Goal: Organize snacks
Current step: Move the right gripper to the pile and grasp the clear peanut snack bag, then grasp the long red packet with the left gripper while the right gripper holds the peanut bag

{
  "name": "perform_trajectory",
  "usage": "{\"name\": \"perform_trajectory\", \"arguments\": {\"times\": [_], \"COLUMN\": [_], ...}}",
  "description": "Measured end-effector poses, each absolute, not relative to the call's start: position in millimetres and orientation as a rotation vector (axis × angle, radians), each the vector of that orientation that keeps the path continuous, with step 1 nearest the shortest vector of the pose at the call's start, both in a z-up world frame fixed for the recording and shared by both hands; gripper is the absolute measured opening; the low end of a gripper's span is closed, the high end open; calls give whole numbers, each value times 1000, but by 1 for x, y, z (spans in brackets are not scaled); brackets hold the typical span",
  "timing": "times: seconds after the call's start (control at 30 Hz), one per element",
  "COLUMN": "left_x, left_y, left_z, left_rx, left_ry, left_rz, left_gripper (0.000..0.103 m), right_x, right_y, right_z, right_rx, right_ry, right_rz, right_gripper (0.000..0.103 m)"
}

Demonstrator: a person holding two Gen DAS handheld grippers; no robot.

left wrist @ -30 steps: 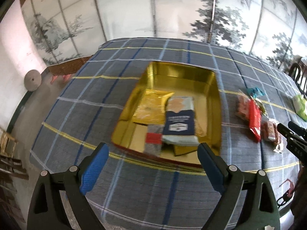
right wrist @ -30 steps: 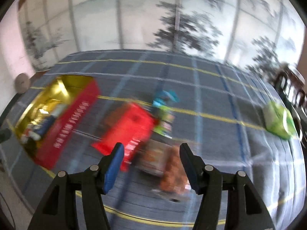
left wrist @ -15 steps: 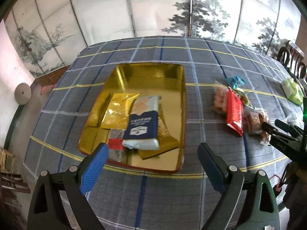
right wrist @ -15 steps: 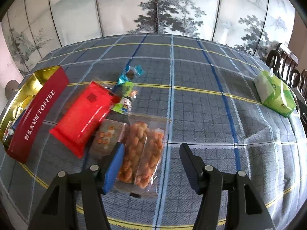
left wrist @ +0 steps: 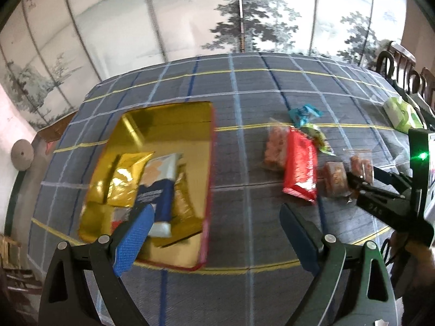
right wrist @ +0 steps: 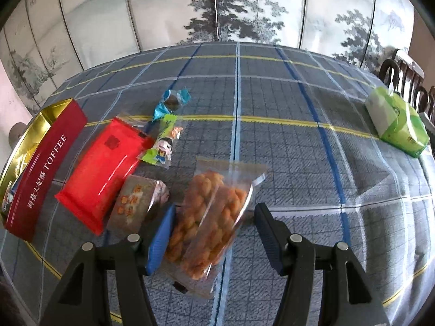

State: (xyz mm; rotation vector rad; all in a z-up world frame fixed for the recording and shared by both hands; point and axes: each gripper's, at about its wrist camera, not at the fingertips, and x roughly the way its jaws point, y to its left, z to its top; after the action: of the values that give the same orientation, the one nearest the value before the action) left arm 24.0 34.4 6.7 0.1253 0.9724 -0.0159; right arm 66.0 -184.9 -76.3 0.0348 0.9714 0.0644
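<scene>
Behind the bench [right wrist: 272, 146] stands a folding screen [right wrist: 244, 8] painted with grey ink trees; the bench carries a grey plaid cloth with blue, white and yellow lines.

Writing: the tin [right wrist: 43, 174], red outside and gold inside, bears on its side white Chinese characters followed by "TOFFEE". The red packet [right wrist: 103, 168] has a small dark square mark, not legible. The green sachet [right wrist: 160, 146] shows a cartoon child. The brown-wrapped cake [right wrist: 136, 203] has orange characters, unreadable. The green tissue pack [right wrist: 397, 125] at the far right edge has print too small to make out.

Right wrist view only: the tin's lettering, the cartoon, and a clear bag of orange twisted snacks [right wrist: 212, 217] lying on the cloth just beside the cake. A blue-wrapped sweet [right wrist: 174, 100] lies beyond the sachet.

Left wrist view only: the tin's interior [left wrist: 174, 135], blurred, holding a gold foil packet [left wrist: 125, 179] and a navy-and-white packet [left wrist: 157, 190] side by side, with another gold wrapper under them. A further clear bag of reddish snacks [left wrist: 274, 149] lies beside the red packet on the tin's side. Dark wooden chairs [left wrist: 402, 65] stand past the bench.

Left gripper [left wrist: 217, 233]: jaws spread wide, nothing between them, above the cloth at the tin's near corner.

Right gripper [right wrist: 214, 233]: jaws half spread, straddling the near end of the twisted-snack bag; its blue pad [right wrist: 160, 239] lies close against the bag's side, the other pad stands clear. No pinch is visible.
</scene>
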Motion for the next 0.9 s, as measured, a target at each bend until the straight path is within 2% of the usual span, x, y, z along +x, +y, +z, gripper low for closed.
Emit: {"name": "perform_trajectory", "arguments": {"times": [0.1, 0.3, 0.9], "left_x": [31, 43, 82], "left_y": [22, 3, -29], "left_z": [4, -5, -39], "left_rx": [123, 93, 83], "left_ry": [972, 999, 1104], "left_rz": [-50, -125, -195], "left_gripper": [92, 92, 90], "right_x": [64, 63, 82], "right_y": [-183, -187, -242], "right_z": [-78, -79, -81], "right_rx": [12, -28, -3], "right_ry": [960, 926, 903], "right_rz": [71, 85, 14], "right_gripper": [61, 50, 50]}}
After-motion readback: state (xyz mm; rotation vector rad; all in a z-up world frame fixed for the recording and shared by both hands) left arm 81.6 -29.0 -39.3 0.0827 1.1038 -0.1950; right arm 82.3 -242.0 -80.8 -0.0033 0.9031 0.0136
